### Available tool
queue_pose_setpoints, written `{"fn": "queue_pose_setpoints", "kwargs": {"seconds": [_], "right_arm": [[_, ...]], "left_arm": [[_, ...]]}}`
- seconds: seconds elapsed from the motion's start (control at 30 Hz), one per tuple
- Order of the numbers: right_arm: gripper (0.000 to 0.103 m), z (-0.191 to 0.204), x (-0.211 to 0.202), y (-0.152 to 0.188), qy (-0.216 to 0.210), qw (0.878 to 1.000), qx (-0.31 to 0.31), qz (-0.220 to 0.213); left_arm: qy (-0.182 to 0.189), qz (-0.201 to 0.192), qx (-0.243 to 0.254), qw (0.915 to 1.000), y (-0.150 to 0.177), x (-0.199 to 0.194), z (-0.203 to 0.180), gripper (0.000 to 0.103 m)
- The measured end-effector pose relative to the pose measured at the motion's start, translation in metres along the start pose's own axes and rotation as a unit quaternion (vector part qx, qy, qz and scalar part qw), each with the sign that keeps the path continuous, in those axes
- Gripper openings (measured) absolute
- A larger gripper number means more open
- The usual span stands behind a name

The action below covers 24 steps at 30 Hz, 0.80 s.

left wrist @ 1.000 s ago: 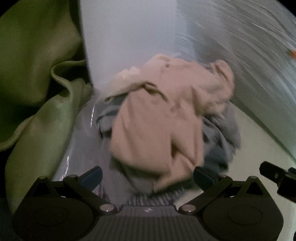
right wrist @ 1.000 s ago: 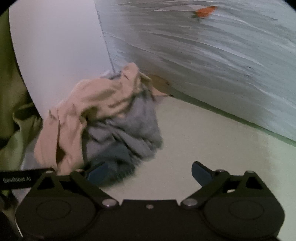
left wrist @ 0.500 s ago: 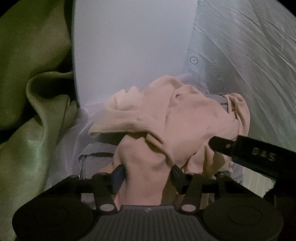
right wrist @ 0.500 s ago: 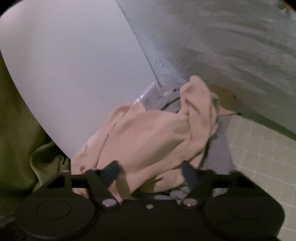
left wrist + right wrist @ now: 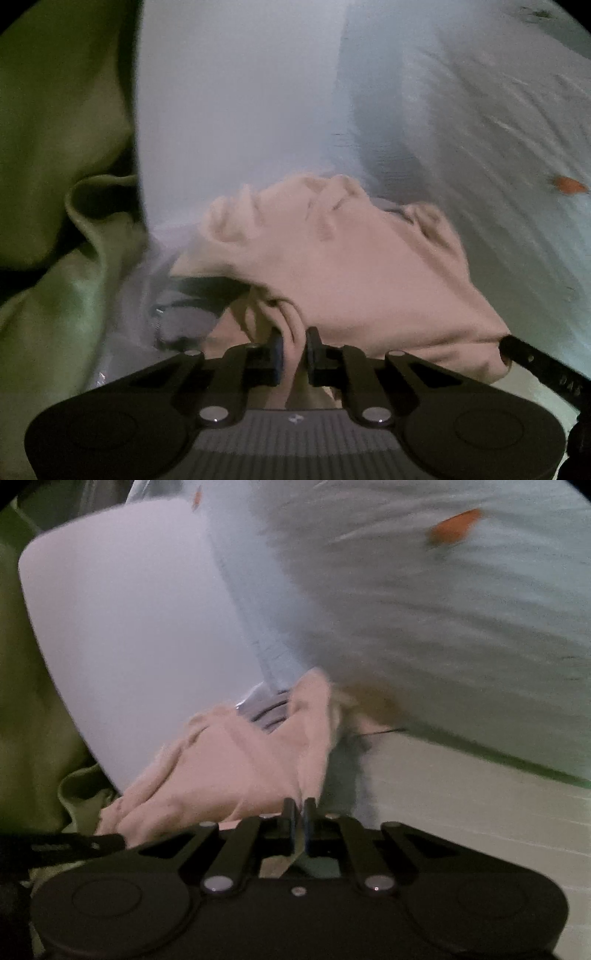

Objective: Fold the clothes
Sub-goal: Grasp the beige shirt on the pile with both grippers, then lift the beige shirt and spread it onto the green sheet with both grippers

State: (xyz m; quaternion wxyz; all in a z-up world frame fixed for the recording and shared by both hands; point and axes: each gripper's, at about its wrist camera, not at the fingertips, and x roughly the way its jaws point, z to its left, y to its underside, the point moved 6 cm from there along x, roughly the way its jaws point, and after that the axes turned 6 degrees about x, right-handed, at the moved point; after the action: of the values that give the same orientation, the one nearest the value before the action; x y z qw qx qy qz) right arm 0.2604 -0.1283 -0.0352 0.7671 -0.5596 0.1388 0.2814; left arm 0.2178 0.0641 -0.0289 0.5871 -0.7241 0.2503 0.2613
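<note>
A crumpled pale pink garment (image 5: 332,258) lies in the corner on top of a grey garment (image 5: 184,325). My left gripper (image 5: 294,349) is shut on a fold of the pink garment at its near edge. My right gripper (image 5: 300,818) is shut on another part of the pink garment (image 5: 229,768), at its right side. The grey garment (image 5: 347,771) shows just behind it in the right wrist view. The right gripper's finger shows at the right edge of the left wrist view (image 5: 535,365).
A white panel (image 5: 236,110) stands behind the pile, with a grey streaked wall (image 5: 480,147) to its right. Green cloth (image 5: 59,184) hangs at the left. A pale gridded surface (image 5: 480,805) lies to the right of the pile.
Both grippers moved into the pile and went from open to shut on the pink garment. The pink garment is now pulled taut between them.
</note>
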Motion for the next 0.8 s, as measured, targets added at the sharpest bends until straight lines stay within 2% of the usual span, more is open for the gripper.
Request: {"fn": "queue_pose_setpoints", "kwargs": {"seconds": [0.13, 0.33, 0.47, 0.57, 0.7, 0.8], "right_arm": [[0.004, -0.041, -0.057, 0.008, 0.052, 0.998, 0.008, -0.032], [0.003, -0.139, -0.156, 0.036, 0.148, 0.986, 0.063, -0.052], [0.003, -0.21, -0.229, 0.061, 0.215, 0.971, 0.091, -0.049], [0.003, -0.254, -0.278, 0.084, 0.244, 0.963, 0.11, -0.041], [0.003, -0.298, -0.327, 0.128, 0.28, 0.951, 0.129, -0.017], [0.004, -0.321, -0.35, 0.158, 0.272, 0.948, 0.165, 0.014]], "left_arm": [[0.031, 0.005, 0.041, 0.9987, 0.025, -0.025, -0.05, 0.012], [0.079, 0.058, 0.045, 0.9941, 0.095, -0.048, -0.112, 0.011], [0.118, 0.111, 0.065, 0.9846, 0.157, -0.067, -0.172, 0.011], [0.14, 0.146, 0.087, 0.9756, 0.202, -0.079, -0.212, 0.011], [0.137, 0.172, 0.101, 0.9703, 0.242, -0.093, -0.243, 0.012], [0.116, 0.187, 0.096, 0.9708, 0.256, -0.1, -0.248, 0.015]]}}
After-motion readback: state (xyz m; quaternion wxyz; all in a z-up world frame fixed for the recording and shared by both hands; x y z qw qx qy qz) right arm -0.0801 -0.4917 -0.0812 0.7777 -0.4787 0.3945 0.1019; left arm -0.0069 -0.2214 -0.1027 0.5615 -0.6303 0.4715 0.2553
